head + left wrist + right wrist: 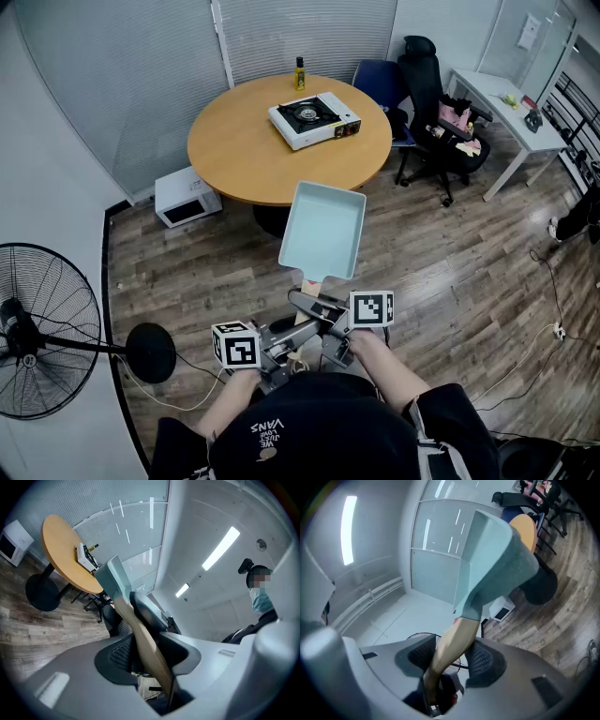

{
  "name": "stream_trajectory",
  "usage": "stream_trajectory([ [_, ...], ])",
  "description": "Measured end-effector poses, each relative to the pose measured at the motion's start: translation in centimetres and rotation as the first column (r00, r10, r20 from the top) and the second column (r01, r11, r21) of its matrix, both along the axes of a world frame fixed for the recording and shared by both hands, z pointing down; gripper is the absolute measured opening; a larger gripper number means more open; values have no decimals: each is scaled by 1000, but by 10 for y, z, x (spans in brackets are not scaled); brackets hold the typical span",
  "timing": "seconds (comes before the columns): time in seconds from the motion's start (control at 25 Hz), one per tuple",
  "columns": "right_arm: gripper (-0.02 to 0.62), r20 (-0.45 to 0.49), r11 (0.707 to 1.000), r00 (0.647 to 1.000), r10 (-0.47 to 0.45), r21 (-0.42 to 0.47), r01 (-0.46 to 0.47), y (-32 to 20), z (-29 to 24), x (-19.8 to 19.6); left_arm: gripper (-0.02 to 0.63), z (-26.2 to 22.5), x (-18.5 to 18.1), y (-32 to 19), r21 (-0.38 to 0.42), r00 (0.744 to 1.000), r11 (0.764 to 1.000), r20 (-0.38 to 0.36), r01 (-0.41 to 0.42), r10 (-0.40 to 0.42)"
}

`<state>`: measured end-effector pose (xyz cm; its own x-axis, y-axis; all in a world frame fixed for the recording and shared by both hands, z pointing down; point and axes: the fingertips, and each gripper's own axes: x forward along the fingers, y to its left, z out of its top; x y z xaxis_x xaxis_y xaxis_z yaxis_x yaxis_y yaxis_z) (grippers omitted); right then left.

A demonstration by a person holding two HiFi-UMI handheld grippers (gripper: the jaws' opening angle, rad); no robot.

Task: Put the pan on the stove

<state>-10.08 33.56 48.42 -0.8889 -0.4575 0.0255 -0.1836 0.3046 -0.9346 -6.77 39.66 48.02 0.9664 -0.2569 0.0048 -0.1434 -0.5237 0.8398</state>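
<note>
A pale teal rectangular pan with a wooden handle hangs in the air over the floor, short of the round table. Both grippers hold the handle: my left gripper from the lower left, my right gripper from the right. The left gripper view has the handle clamped between the pads of my left gripper, with the pan beyond. In the right gripper view my right gripper is shut on the handle below the pan. The white portable stove sits on the table.
A small bottle stands behind the stove. A white microwave lies on the floor left of the table. A standing fan is at my left. Office chairs and a white desk stand at the right.
</note>
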Motion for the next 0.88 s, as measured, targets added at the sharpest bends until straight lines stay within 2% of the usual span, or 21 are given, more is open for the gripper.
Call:
stream_trajectory([
  [0.12,187,-32,1000,999,-7,16,7,1,5,-2,158,2,-1,0,4,1000,1000,-4,-3,3],
  [0.36,187,-29,1000,999,17,25,-17,-1,6,-2,161,4,-3,-1,-15,1000,1000,-29,0,0],
  [0.68,198,-73,999,997,21,34,-18,-15,16,-3,164,11,-2,-16,-29,999,1000,-38,-4,3],
  [0.88,198,-60,1000,998,12,28,-11,-42,22,3,164,17,5,-43,-38,1000,999,-30,8,-9],
])
